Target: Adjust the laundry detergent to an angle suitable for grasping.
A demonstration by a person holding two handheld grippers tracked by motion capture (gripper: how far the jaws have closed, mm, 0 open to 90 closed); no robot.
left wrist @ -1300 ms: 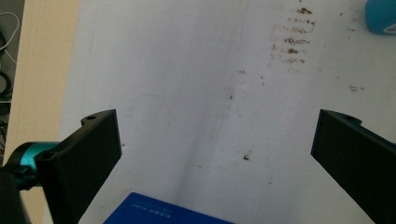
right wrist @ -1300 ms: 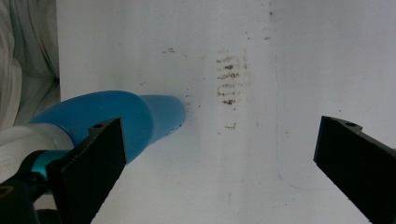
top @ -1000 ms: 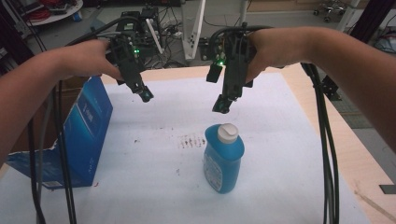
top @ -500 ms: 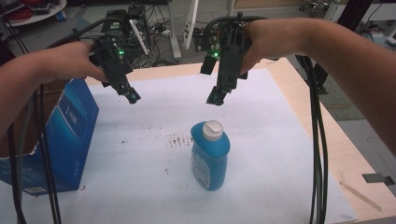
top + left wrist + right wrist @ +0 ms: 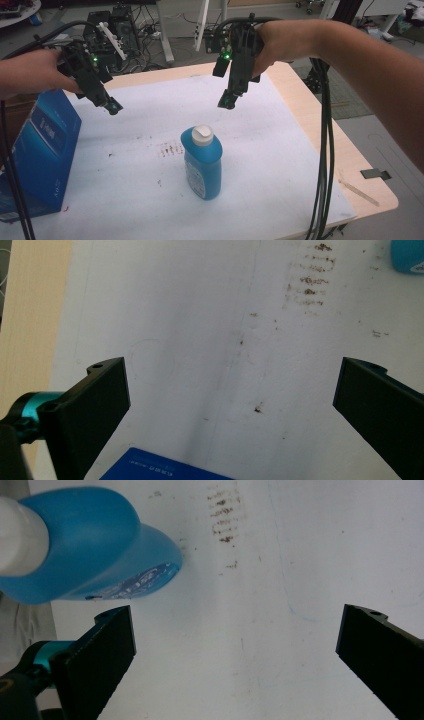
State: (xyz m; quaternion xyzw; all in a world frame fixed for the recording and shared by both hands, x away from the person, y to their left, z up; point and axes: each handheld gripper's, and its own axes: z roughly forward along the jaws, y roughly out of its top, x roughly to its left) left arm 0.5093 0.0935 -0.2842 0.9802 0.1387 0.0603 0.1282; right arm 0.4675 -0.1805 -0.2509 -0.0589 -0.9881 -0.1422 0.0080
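A blue bottle (image 5: 202,162) stands upright on the white table cover (image 5: 280,145) — at seven o'clock from the right gripper (image 5: 227,102), well apart, jaws spread wide. The left gripper (image 5: 112,107) hovers at ten o'clock, also released.

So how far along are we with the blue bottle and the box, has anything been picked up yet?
Nothing looks done. The blue bottle stands upright on the white sheet, cap on; the blue box stands at the table's left edge. In hand: the left gripper and right gripper hover above the sheet, jaws wide open, holding nothing. Left: probably every grasp and move.
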